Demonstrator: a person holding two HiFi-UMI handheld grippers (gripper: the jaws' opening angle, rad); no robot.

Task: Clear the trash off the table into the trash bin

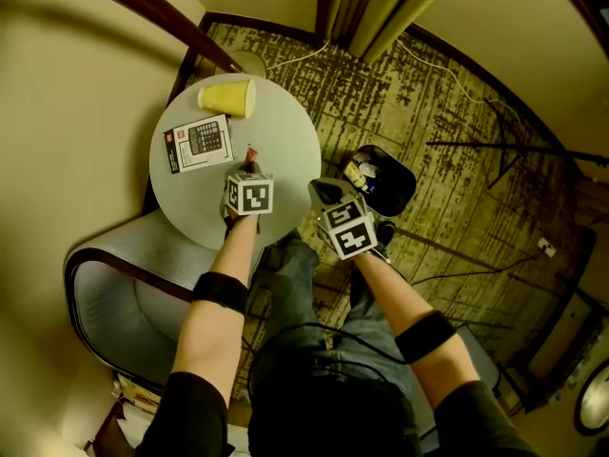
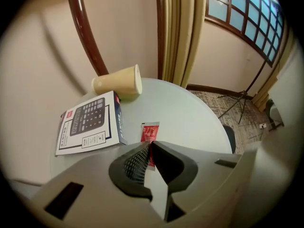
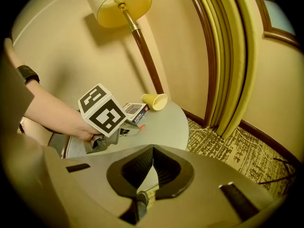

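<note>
Two pieces, cup (image 2: 118, 82) and box (image 2: 90, 122), waited on the bench (image 2: 190, 118). Our left tool (image 2: 151, 144) clamped a red packet (image 2: 150, 131); right tool (image 3: 152, 148) closed, empty.

Left claw (image 2: 150, 145) points steeply down over the counter (image 1: 285, 131), jaws pinched on a red packet (image 2: 150, 129). Right claw (image 3: 153, 148), jaws together, empty, hangs beside the counter's edge.

Grey armchair (image 1: 114, 293) with dark frame, floor lamp (image 3: 124, 4) with pale shade, yellow curtains (image 3: 228, 56), patterned carpet (image 1: 447, 112), black tripod (image 2: 246, 95)

One cup (image 1: 228, 98), one calculator box (image 1: 198, 143), one red packet (image 2: 149, 132), one bin (image 1: 407, 185).
</note>
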